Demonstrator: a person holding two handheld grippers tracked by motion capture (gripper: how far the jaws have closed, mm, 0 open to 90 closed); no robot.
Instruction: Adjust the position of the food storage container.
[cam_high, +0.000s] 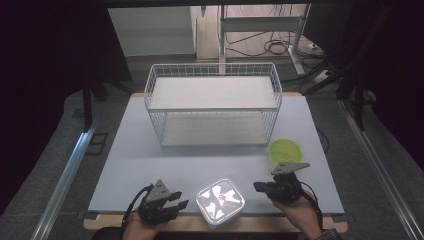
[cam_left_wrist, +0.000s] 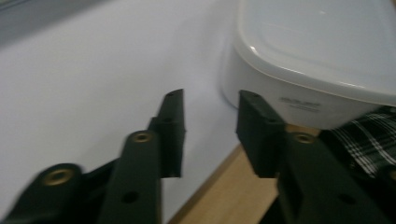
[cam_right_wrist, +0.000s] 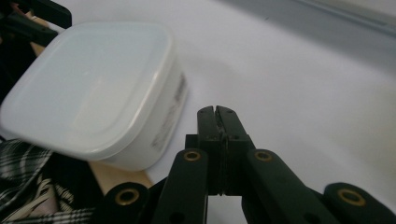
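Across the white tabletop (cam_high: 150, 150) we see a white wire two-shelf rack (cam_high: 213, 102) at the far side. Our square white lidded plastic container (cam_high: 220, 201) overhangs the near edge, opposite that rack (a lime-green round lid (cam_high: 286, 149) lies near the rack's right foot). Left gripper (cam_high: 179, 200) gapes empty beside the container; right gripper (cam_high: 258, 187) is closed, holding nothing.

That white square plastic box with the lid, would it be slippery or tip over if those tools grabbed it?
The white square plastic box looks glossy and round-cornered, so it may slip. It is squat and flat-bottomed, so tipping seems unlikely. It overhangs the table edge, so a push could drop it.
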